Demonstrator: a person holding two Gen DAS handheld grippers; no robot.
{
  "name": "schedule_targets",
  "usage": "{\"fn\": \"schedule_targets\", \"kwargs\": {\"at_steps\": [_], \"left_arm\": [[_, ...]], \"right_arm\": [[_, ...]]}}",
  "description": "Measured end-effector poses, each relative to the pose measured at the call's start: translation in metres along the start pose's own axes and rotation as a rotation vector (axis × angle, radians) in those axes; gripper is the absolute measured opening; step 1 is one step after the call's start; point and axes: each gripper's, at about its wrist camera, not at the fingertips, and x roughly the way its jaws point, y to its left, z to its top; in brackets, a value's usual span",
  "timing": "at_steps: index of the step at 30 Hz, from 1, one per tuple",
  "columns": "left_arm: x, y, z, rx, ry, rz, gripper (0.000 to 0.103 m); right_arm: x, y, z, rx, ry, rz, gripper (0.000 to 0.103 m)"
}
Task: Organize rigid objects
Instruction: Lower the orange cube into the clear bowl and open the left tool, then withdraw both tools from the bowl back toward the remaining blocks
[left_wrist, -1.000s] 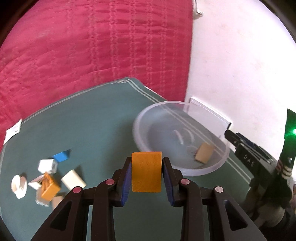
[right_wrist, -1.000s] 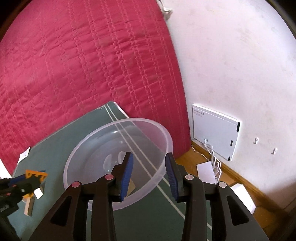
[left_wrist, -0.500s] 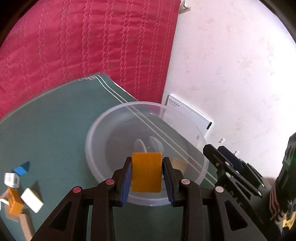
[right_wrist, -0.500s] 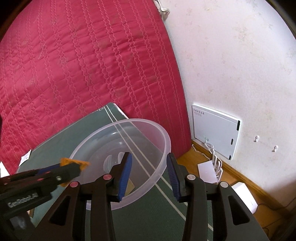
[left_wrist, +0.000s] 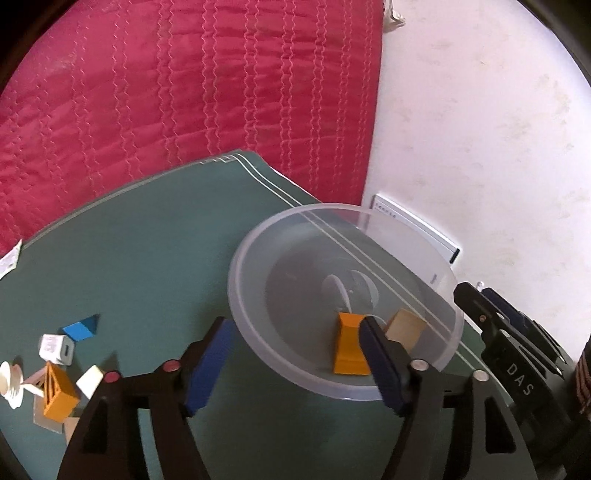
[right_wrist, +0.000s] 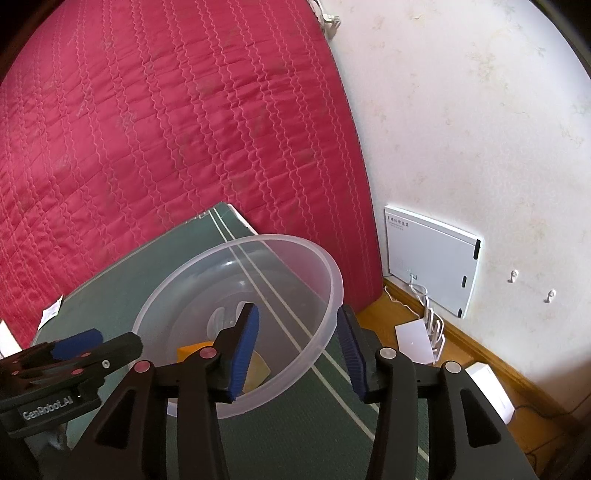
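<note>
With its jaws just sprung wide, the left gripper (left_wrist: 295, 363) is empty; the block (left_wrist: 349, 349) sits inside the bowl (left_wrist: 258, 354). The right gripper (right_wrist: 301, 347), part-open, straddles the bowl's rim and could tip it

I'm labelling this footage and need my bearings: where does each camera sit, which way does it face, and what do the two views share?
Left wrist: sits on the left gripper, looks forward and down past its open blue pads at the clear bowl, with small pieces at left; the right gripper shows at the right edge.
Right wrist: sits on the right gripper, faces the bowl's near rim, red quilt and wall; the left gripper shows lower left.
Shared: bowl, orange block, green mat, quilt.
</note>
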Motion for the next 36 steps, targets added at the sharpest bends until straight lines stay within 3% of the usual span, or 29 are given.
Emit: {"fn": "schedule_targets", "kwargs": {"at_steps": [3, 7, 9, 21, 36], "left_arm": [[-0.004, 0.003, -0.002, -0.001, -0.014, 0.03, 0.086], [-0.009, 0.009, -0.004, -0.01, -0.034, 0.075, 0.097], [-0.011, 0.012, -0.004, -0.014, -0.037, 0.091, 0.1], [-0.028, 0.033, -0.022, -0.03, -0.047, 0.191, 0.101], [-0.056, 0.112, -0.051, -0.182, -0.034, 0.343, 0.101]], "right_arm": [[0.0, 0.0, -0.001, 0.0, 0.002, 0.001, 0.055], [-0.001, 0.0, -0.002, 0.009, 0.001, 0.011, 0.08], [-0.003, -0.001, -0.004, 0.019, -0.005, 0.016, 0.082], [-0.006, 0.005, -0.007, 0.01, 0.005, 0.022, 0.083], [-0.016, 0.044, -0.019, -0.1, 0.034, 0.1, 0.083]]}}
